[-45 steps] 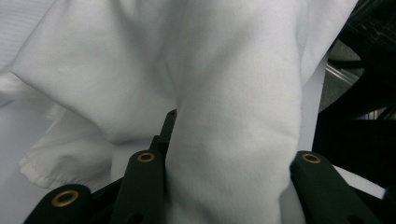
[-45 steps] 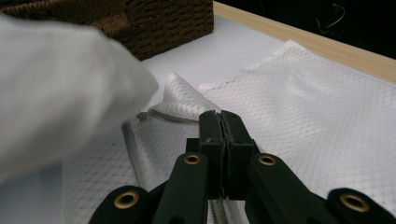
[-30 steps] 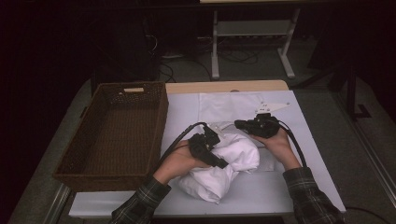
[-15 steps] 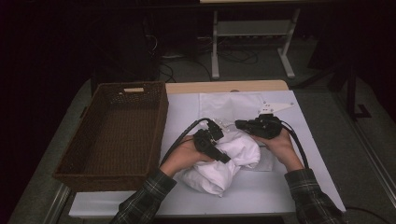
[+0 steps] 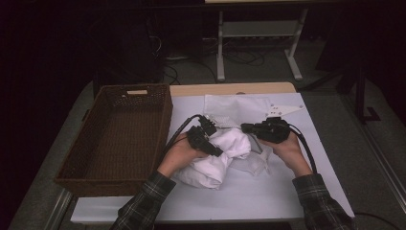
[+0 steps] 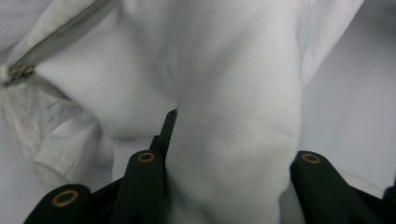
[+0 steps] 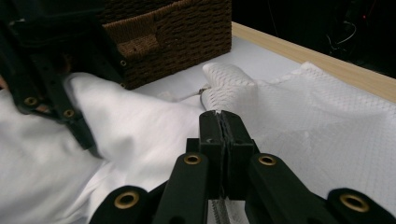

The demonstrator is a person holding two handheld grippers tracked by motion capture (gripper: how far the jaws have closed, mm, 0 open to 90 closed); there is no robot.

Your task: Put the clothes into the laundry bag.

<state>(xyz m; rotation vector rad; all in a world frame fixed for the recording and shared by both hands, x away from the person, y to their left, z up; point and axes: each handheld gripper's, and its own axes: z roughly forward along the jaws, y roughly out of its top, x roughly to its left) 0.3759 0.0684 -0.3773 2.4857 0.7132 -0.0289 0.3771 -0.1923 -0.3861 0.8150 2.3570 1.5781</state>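
Left gripper [image 5: 216, 149] fingers clench a thick fold of the white garment [image 5: 215, 163], bunched mid-desk [image 5: 268, 201] beside the wicker basket [image 5: 119, 139]. Right gripper [image 7: 219, 116] fingers pinch its zipper edge. Best lift both together, keeping the trailing cloth gathered.

place: lab or workroom | cues: white-covered table [image 5: 268, 191]; floor cables [image 5: 239, 57]; metal stand [image 5: 258, 33]

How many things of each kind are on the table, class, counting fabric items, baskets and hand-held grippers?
White fabric items: 2, a bunched white garment and a white mesh laundry bag
Brown woven wicker baskets: 1
Black hand-held grippers: 2, left, right
Total: 5
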